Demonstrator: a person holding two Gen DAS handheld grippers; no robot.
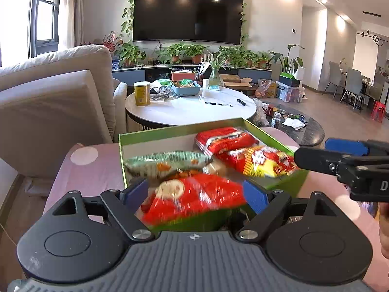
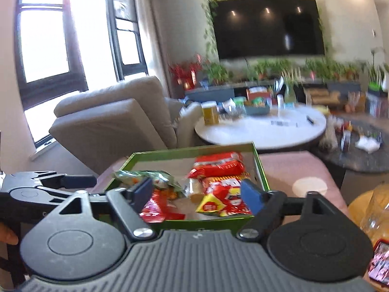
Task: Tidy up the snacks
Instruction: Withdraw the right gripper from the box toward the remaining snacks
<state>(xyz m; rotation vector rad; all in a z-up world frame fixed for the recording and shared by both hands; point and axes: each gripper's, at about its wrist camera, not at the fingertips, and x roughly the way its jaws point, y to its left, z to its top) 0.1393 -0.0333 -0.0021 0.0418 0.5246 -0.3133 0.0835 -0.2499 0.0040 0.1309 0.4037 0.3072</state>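
- Living room, pink cushioned surface (image 1: 97,175) up close as the work spot, probably because it sits low and handy.
- Left gripper (image 1: 195,193) nearest: jaws spread wide, a blurry red snack bag (image 1: 194,198) between the pads but apparently not pinched. Looks freshly dropped or about to be grabbed, hard to call.
- Right gripper (image 2: 197,194) hovering over the near rim, jaws spread too, nothing between them.
- Green box (image 1: 155,133) holding the snacks: green-white bag (image 1: 165,163) on the left, two red packs (image 1: 226,140) and a red-yellow one (image 1: 262,161) on the right. Laid flat, side by side, likely to fit more.
- Orange bag (image 2: 372,209) off to the right, outside the box, maybe next.
- Further back: white round table (image 1: 189,109) with clutter, beige sofa (image 1: 56,92), wall TV (image 1: 188,12).
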